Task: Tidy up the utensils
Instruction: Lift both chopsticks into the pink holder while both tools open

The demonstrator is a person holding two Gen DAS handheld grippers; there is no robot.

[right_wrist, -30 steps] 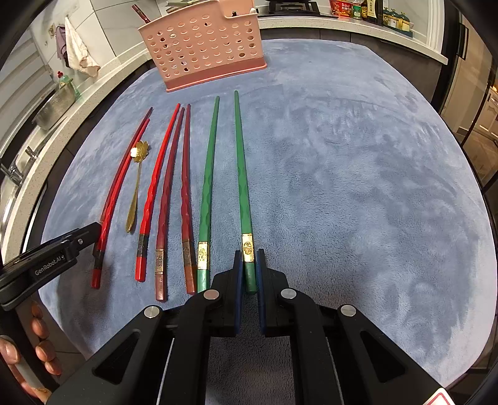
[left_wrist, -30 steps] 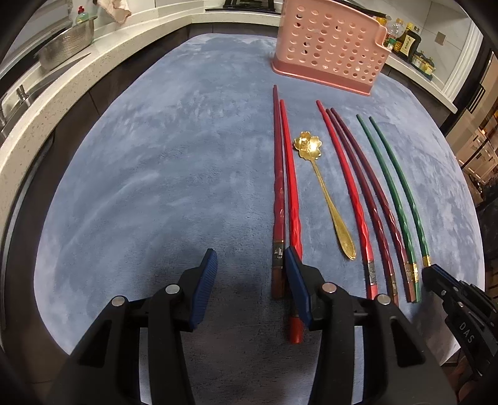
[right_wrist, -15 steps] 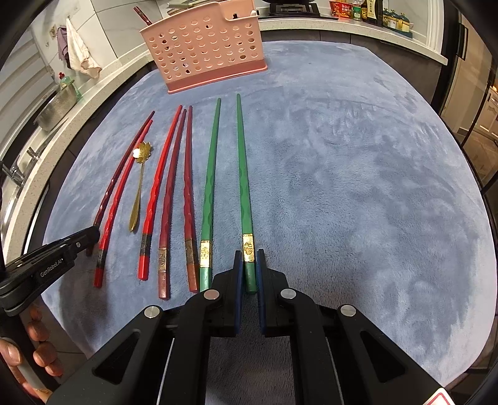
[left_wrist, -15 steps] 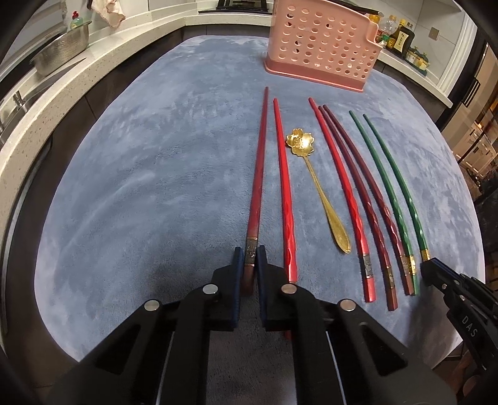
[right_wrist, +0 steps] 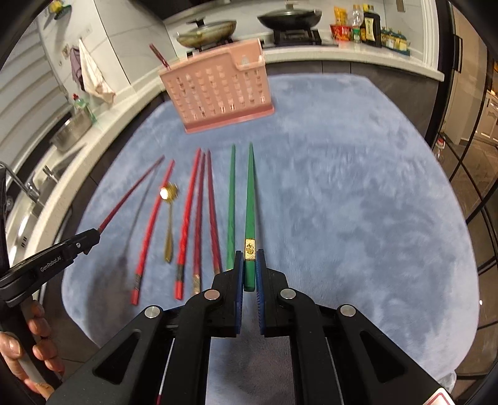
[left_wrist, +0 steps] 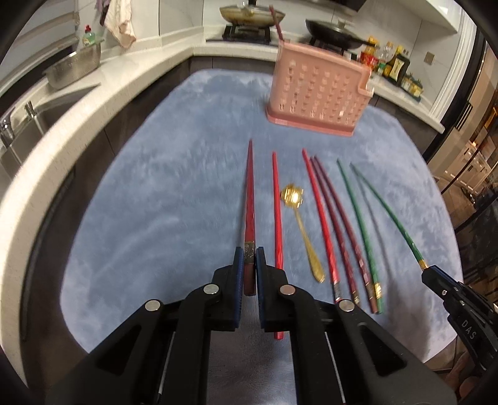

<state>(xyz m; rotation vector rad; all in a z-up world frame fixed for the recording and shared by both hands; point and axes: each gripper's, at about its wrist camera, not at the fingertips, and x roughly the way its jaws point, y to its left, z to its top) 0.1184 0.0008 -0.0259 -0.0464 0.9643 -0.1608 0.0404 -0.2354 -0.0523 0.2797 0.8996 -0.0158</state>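
Observation:
My left gripper (left_wrist: 249,254) is shut on a dark red chopstick (left_wrist: 249,199) and holds it lifted above the blue mat (left_wrist: 174,187). My right gripper (right_wrist: 249,257) is shut on a green chopstick (right_wrist: 250,199), also lifted. On the mat lie a red chopstick (left_wrist: 277,212), a gold spoon (left_wrist: 300,224), several more red chopsticks (left_wrist: 330,218) and one green chopstick (left_wrist: 358,218). The pink perforated utensil holder (left_wrist: 317,99) stands at the far end of the mat, with one chopstick in it.
A white counter (left_wrist: 93,102) with a sink and metal basin curves along the left. A stove with pans (left_wrist: 255,15) and sauce bottles (left_wrist: 389,65) sit behind the holder. The mat's right edge drops off toward the floor.
Both grippers have risen with their chopsticks off the mat and tilted up toward the holder. One second ago the left gripper was open; it then closed on the dark red chopstick.

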